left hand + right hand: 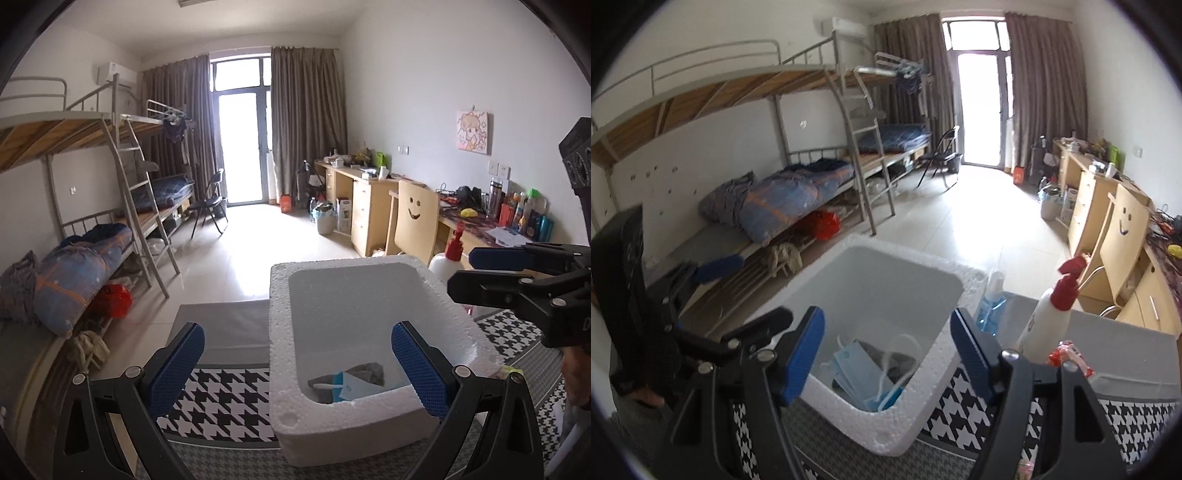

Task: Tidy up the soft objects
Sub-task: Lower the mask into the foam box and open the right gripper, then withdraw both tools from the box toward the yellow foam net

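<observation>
Your soft things already lie in the white foam box (pixel 886 435): a stack of blue face masks (pixel 855 373) with white ear loops and, behind it, a crumpled grey cloth (pixel 364 371), all gathered in the near corner of the box floor. The box stands on the houndstooth-patterned table (pixel 221 402).

Your right hand-held gripper (pixel 888 356) hangs above that near corner, tilted downward, its jaws standing wide with nothing between them. The masks lie straight below and just ahead of it, their long axis running from the near wall toward the far left of the box, roughly across the line between your blue pads (pixel 803 354).

Your left hand-held gripper (pixel 297 365) is also spread wide and empty, straddling the box's left near wall, with the cloth ahead and to its right. I judge the right hand the nearer of the two to the masks.

Outside the box, to your right, stand a white spray bottle with a red trigger (pixel 1049 317) and a blue-liquid bottle (pixel 991 306); a red-and-white packet (pixel 1071 356) lies near them.
</observation>
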A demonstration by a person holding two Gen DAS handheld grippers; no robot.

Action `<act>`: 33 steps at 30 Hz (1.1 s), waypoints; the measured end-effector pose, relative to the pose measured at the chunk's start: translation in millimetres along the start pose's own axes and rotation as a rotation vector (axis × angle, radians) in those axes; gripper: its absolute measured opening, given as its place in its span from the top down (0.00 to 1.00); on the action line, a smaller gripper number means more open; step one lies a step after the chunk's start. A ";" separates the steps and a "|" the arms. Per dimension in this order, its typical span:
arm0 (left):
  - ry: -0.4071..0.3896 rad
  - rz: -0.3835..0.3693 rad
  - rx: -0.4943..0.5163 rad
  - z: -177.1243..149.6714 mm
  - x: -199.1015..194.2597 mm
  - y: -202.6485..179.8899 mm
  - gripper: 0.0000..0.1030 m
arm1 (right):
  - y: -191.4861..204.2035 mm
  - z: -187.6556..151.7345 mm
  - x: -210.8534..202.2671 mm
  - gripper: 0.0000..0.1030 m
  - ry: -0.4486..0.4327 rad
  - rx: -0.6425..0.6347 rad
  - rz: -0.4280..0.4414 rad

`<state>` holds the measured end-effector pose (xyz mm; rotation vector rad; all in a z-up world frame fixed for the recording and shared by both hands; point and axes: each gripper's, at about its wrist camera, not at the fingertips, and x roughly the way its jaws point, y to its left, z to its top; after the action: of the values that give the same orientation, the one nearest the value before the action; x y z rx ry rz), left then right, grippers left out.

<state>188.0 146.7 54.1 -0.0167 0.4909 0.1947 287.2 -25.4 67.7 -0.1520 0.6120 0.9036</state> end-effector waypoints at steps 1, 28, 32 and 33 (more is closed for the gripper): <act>-0.003 0.004 0.003 0.6 -1.6 -1.1 0.01 | 0.3 0.5 -0.8 0.28 -0.003 0.000 0.001; -0.051 0.015 -0.046 -3.6 -53.7 -22.8 0.01 | 11.9 -18.2 -49.5 0.08 -0.114 -0.031 -0.081; -0.059 0.013 -0.053 -5.1 -60.7 -24.3 0.01 | 12.1 -21.8 -57.1 0.08 -0.125 -0.023 -0.089; -0.062 0.010 -0.056 -5.3 -62.8 -24.4 0.01 | 12.0 -24.0 -60.0 0.08 -0.130 -0.020 -0.091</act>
<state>136.0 111.0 78.2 -0.0631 0.4238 0.2186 239.7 -68.2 83.0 -0.1374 0.4721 0.8251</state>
